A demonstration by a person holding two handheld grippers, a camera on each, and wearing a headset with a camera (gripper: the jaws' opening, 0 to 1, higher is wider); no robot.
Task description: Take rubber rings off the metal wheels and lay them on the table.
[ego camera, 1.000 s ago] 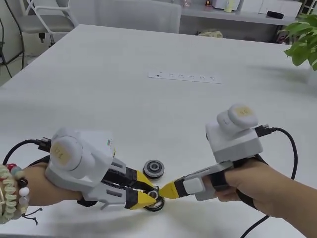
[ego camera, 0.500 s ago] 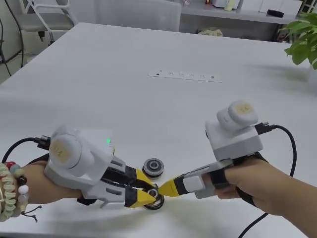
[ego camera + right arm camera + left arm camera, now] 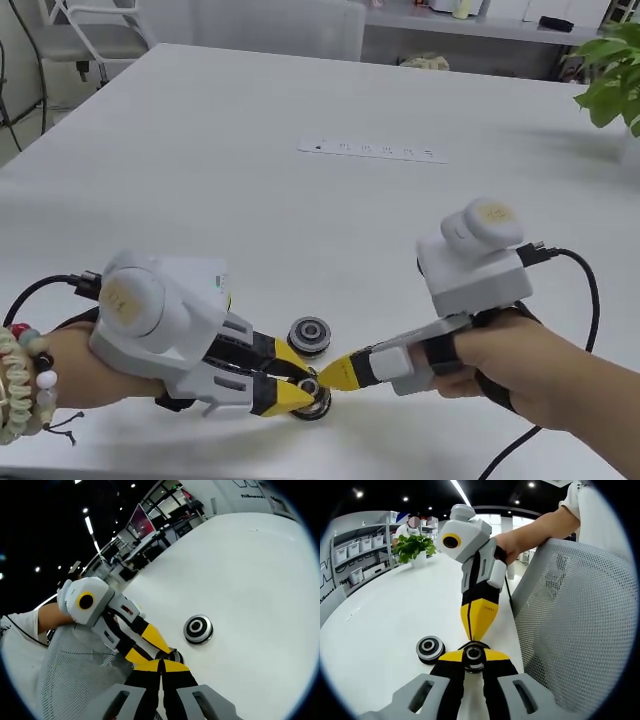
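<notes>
A small metal wheel with a black rubber ring (image 3: 312,397) sits near the table's front edge, and my left gripper (image 3: 303,391) is shut on it from the left. In the left gripper view the wheel (image 3: 473,656) is clamped between the yellow tips. My right gripper (image 3: 331,379) comes in from the right, jaws shut, tips against the wheel's rim. Whether they pinch the ring is hidden. In the right gripper view the shut tips (image 3: 161,663) meet that wheel (image 3: 174,656). A second ringed wheel (image 3: 309,337) lies flat just behind.
A white power strip (image 3: 372,152) lies at the table's middle. A green plant (image 3: 610,75) stands at the far right. A mesh chair back (image 3: 570,615) is close behind the table's front edge. Cables trail from both grippers.
</notes>
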